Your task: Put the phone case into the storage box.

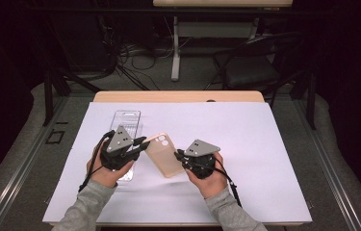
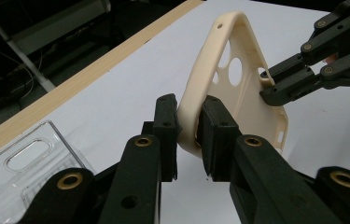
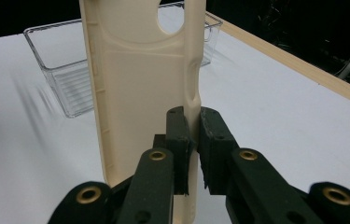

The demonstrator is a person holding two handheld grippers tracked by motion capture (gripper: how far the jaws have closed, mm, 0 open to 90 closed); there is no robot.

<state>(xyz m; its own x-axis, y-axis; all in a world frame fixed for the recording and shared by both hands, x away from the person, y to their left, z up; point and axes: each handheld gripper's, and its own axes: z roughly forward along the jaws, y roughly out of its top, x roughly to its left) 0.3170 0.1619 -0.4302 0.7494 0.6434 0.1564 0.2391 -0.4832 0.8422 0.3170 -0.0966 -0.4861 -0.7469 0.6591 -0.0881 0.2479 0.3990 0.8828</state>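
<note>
A beige phone case (image 1: 161, 154) hangs above the white sheet between both grippers. My left gripper (image 1: 145, 143) is shut on its edge near the camera-hole end; in the left gripper view the pads pinch the case's rim (image 2: 200, 74) at the left gripper (image 2: 189, 133). My right gripper (image 1: 178, 155) is shut on the opposite long side. In the right gripper view the case (image 3: 140, 93) stands upright with its hollow inside facing the camera, its side wall clamped in the right gripper (image 3: 193, 140). The right gripper (image 2: 268, 86) also appears at the far edge of the case.
A clear plastic tray (image 1: 126, 120) lies on the white sheet (image 1: 245, 144) behind and under my left hand, also seen as the tray (image 2: 23, 168) and the tray (image 3: 56, 65). The wooden table edge (image 1: 178, 96) runs along the back. A chair (image 1: 255, 62) stands beyond.
</note>
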